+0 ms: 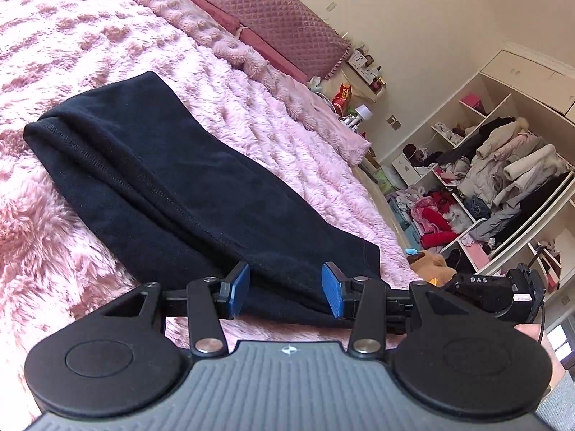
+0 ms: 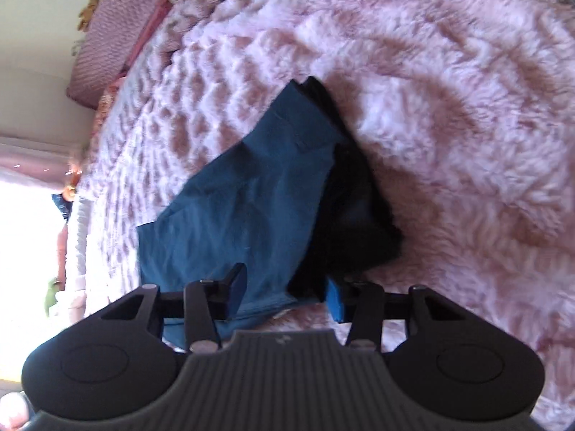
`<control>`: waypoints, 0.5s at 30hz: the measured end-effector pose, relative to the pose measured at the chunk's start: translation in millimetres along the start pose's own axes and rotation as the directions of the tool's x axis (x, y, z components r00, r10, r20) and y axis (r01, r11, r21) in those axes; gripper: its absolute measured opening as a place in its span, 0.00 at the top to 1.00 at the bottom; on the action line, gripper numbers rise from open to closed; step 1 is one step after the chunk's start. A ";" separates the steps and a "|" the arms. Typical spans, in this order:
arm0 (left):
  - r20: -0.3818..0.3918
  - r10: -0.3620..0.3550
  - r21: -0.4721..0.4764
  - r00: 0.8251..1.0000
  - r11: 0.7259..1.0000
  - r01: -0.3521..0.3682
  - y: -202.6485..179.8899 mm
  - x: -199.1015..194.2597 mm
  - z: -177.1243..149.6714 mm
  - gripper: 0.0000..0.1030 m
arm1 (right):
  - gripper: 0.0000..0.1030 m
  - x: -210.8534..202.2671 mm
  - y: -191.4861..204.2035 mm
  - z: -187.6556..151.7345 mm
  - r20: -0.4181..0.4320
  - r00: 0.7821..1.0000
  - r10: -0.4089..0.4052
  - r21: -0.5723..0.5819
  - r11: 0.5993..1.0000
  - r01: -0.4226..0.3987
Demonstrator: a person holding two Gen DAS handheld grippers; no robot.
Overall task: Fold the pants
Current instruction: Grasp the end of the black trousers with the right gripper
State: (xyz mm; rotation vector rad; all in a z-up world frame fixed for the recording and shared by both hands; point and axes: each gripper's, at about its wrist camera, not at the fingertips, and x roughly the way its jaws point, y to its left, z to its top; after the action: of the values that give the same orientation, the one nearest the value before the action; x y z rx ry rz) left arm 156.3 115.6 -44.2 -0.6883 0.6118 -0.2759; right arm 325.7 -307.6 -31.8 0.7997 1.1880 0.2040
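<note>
We are part-way into the fold. In the left wrist view the dark pants point(image 1: 172, 179) lie on the pink fluffy bed cover point(image 1: 90, 54), running from the upper left of the frame down to the lower centre, already doubled lengthwise, it seems, with seams stacked along one edge. The left tongs point(image 1: 285, 289) stand about half open with the near end of the cloth between the blue pads; we cannot tell whether the pads press on it. The right tongs point(image 2: 285, 292) stand about as wide, and in the right wrist view a dark, blue-lit fold of fabric point(image 2: 251, 197) rises from the bed cover into the gap between them. That picture is blurred, so we cannot say whether they grip it.

We judge the step in hand to be taking up the near end to carry it over toward the far end at upper left. The next move calls for both tongs closing firmly on all layers, then lifting evenly so the edges stay aligned.

At the right of the left view, open wardrobe shelves point(image 1: 485, 186) hold heaps of coats and clothes.
</note>
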 end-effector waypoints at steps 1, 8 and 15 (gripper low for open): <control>-0.002 0.000 0.003 1.000 1.000 0.000 -0.4 0.2 0.0 0.52 | 0.67 -5.4 -7.4 -2.0 0.043 0.999 -0.031 0.033 0.999 0.029; 0.006 -0.011 -0.023 1.000 1.000 0.011 2.2 -5.7 4.5 0.52 | 0.67 -40.2 -59.3 -12.7 0.146 0.989 -0.022 0.214 0.977 -0.010; -0.004 0.020 0.028 1.000 0.999 -0.020 -6.8 -4.0 0.0 0.52 | 0.57 -23.6 -30.2 11.8 0.148 0.984 0.099 0.135 0.984 -0.119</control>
State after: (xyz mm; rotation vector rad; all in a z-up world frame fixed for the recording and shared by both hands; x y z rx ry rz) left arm 152.9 112.2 -37.9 -0.6550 0.6174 -0.2672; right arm 319.1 -347.2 -32.2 0.9912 1.0343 0.1503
